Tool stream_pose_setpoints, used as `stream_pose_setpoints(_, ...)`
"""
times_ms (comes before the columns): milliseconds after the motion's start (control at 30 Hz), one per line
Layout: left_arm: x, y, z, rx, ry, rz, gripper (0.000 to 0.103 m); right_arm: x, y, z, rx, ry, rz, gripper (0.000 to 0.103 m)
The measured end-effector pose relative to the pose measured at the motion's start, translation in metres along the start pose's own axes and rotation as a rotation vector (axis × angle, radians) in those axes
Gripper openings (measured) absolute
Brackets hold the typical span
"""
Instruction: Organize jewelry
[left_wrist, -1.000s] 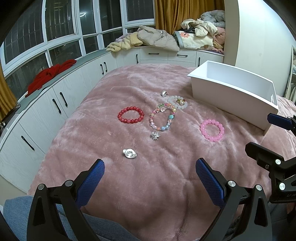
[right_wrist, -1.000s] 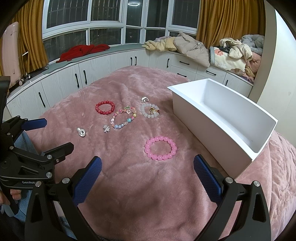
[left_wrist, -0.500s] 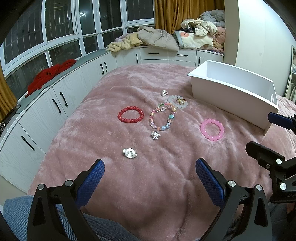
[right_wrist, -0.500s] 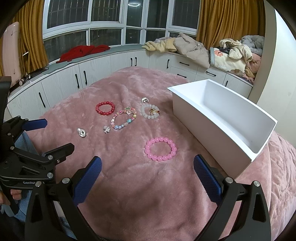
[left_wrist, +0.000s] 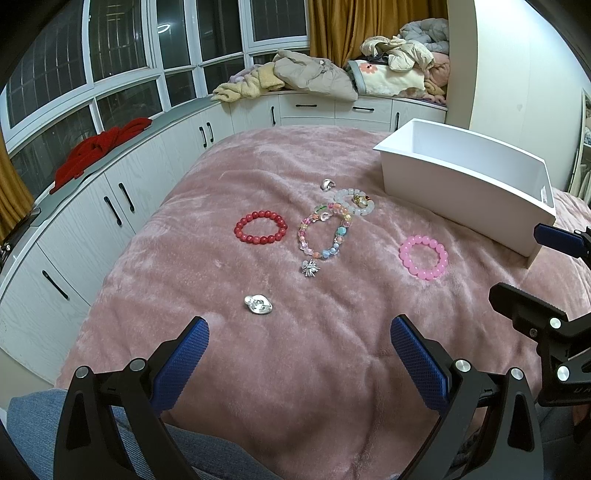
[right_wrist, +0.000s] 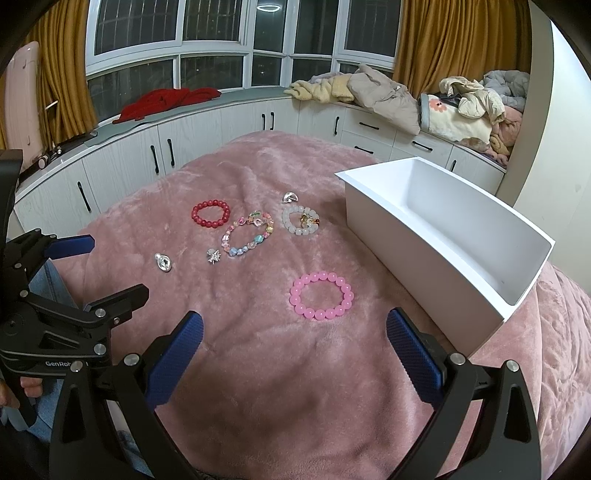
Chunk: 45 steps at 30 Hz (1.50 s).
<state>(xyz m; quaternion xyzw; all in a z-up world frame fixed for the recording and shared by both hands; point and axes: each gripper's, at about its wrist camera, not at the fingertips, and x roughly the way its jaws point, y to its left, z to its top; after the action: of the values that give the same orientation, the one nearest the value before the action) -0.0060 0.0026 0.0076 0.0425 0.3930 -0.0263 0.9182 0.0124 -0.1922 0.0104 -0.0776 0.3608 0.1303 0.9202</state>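
1. The left tongs (left_wrist: 299, 354) stood wide apart with nothing between their blue pads, held low over the near part of the pink blanket (left_wrist: 258, 387).
2. The right tongs (right_wrist: 295, 343) were equally wide and empty, also over the blanket, with the left tongs visible at the left edge of the right wrist view.
3. Nearest the left tongs lay a silver oval charm (left_wrist: 258, 305), alone on the blanket.
4. Beyond it sat a small silver spiky charm (left_wrist: 310, 268), just below a multicoloured bead bracelet (left_wrist: 325, 231).
5. A red bead bracelet (left_wrist: 260, 226) lay flat to the left of the multicoloured one, apart from it.
6. A white bead bracelet (left_wrist: 355, 201) with a gold and red ornament touched or nearly touched the far end of the multicoloured bracelet; a small silver piece (left_wrist: 326, 184) lay just beyond it.
7. A pink bead bracelet (right_wrist: 321, 295) lay by itself directly ahead of the right tongs, near the white box (right_wrist: 424, 254).
8. The box stood upright on the right side of the bed, open-topped, and its visible interior held nothing.
9. Behind the bed ran white cabinets (left_wrist: 122, 192) under the windows, with a red garment (left_wrist: 99, 147) and piled clothing (left_wrist: 314, 74) on top.
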Motion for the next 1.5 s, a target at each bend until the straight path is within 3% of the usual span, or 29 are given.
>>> stream_pose_setpoints(800, 0.004, 0.003, 0.002, -0.03, 0.008, -0.027, 0.1, 0.005, 0.001, -0.001, 0.0, 0.023, 0.024, 0.098)
stream_pose_setpoints(1167, 0.02, 0.009, 0.015, -0.053, 0.065, -0.051, 0.1, 0.025, 0.003, 0.011, -0.027, 0.08, 0.016, 0.098)
stream_pose_setpoints(1500, 0.044, 0.028, 0.037, -0.069, 0.114, -0.076, 0.1, 0.031, -0.005, 0.034, -0.073, 0.08, 0.015, 0.098)
